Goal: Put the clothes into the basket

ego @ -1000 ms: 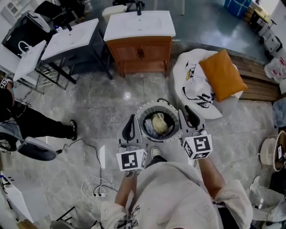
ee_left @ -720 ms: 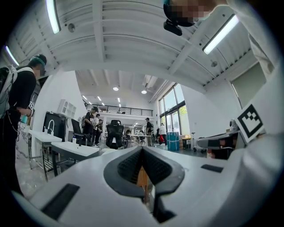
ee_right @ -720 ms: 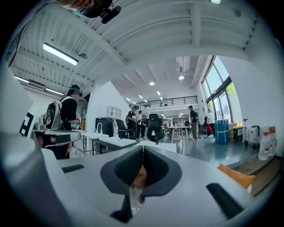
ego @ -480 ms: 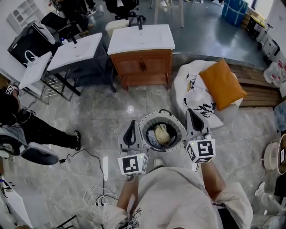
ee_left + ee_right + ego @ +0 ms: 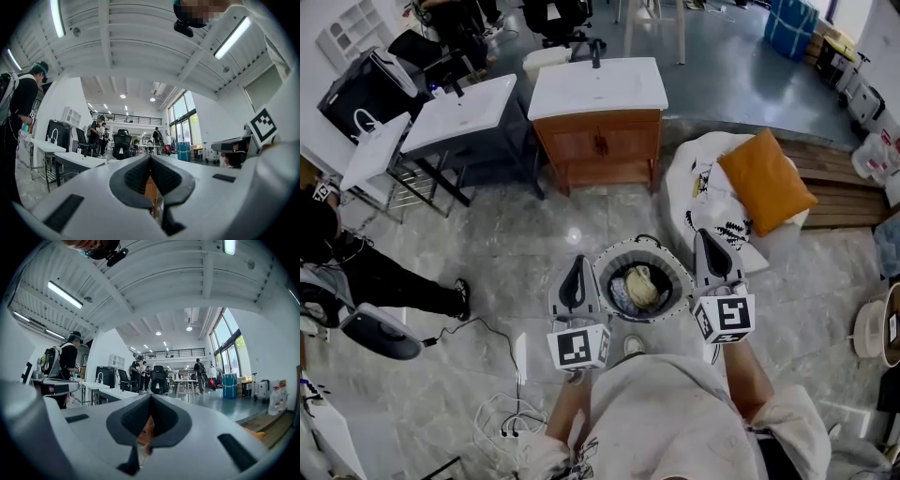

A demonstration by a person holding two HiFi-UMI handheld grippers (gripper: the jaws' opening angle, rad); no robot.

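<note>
A round slatted basket [image 5: 609, 260] stands on the floor just ahead of me, holding a pale yellow garment [image 5: 640, 282] on top of bluish clothes [image 5: 622, 294]. My left gripper [image 5: 577, 265] hovers at the basket's left rim, shut and empty. My right gripper [image 5: 705, 242] hangs at the right rim, also shut with nothing between its fingers. In the left gripper view the jaws [image 5: 150, 160] meet in a closed seam and point level across the room. The right gripper view shows its jaws [image 5: 150, 399] pressed together the same way.
A white beanbag [image 5: 684, 155] with an orange cushion [image 5: 766, 167] and a black-patterned cloth [image 5: 719, 212] lies to the right, beside a wooden platform [image 5: 844, 183]. A wooden vanity [image 5: 598, 117] and a white desk [image 5: 455, 111] stand behind. Cables [image 5: 502, 398] lie left; a person [image 5: 366, 272] stands far left.
The right gripper has lifted a little and shifted right of the basket rim. The left gripper has stayed about where it was. The clothes in the basket have not moved.
</note>
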